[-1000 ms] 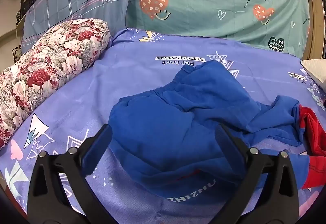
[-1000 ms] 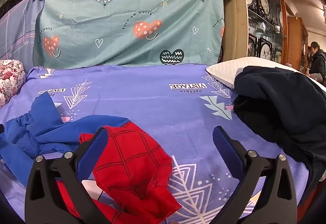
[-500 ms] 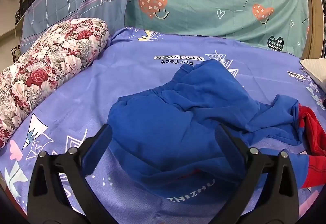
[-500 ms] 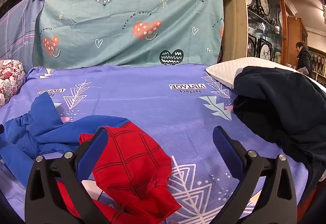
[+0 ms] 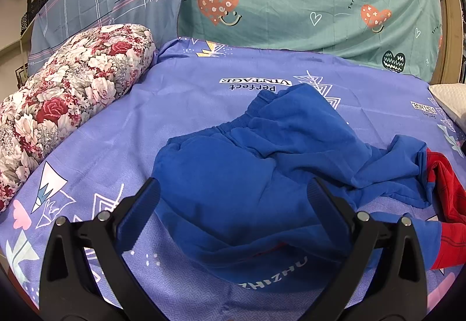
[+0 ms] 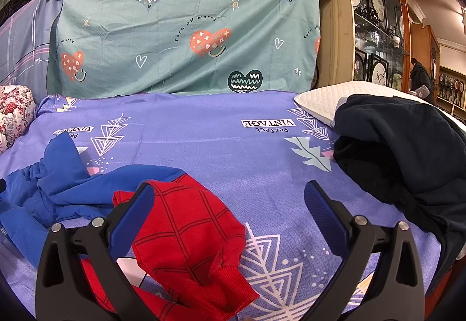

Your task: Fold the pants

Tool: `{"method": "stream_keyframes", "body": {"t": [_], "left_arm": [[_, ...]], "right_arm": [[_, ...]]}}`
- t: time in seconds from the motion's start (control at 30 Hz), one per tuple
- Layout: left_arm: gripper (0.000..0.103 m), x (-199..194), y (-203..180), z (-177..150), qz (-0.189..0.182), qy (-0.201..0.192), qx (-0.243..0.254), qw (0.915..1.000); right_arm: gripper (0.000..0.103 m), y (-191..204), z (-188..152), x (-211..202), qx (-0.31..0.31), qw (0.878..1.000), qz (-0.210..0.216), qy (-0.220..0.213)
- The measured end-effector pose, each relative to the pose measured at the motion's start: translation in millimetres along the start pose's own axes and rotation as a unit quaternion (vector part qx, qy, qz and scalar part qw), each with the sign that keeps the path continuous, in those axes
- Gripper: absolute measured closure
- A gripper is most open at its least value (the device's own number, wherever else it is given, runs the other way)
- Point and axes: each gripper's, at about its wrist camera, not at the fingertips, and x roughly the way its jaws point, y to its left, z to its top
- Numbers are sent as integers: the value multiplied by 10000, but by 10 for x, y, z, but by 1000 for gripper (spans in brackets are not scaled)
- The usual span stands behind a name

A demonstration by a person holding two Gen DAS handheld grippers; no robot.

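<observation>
Blue pants [image 5: 250, 175] with red web-patterned leg ends [image 5: 445, 192] lie crumpled on a purple bedsheet [image 5: 186, 105]. In the left wrist view my left gripper [image 5: 233, 195] is open, low over the pants' blue upper part, holding nothing. In the right wrist view the red leg ends [image 6: 186, 227] lie under and between the open fingers of my right gripper [image 6: 230, 198], and the blue part [image 6: 58, 184] trails off to the left. The right gripper holds nothing.
A floral bolster [image 5: 64, 99] lies along the bed's left side. A white pillow [image 6: 326, 96] with a dark garment [image 6: 407, 152] on it sits at the right. A teal heart-print sheet [image 6: 186, 29] hangs behind. A person [image 6: 419, 79] stands far right.
Both grippers have hardly moved and stay open. The person in the far right background has shifted to the left.
</observation>
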Motion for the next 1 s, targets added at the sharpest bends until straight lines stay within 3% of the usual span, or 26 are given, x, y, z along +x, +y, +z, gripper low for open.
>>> {"method": "stream_keyframes", "body": {"t": [1.0], "left_arm": [[2,-1,-6,23,5,-4,2,10000]], "right_arm": [[1,-2,-1,-4,12,10000,-2,-9]]}}
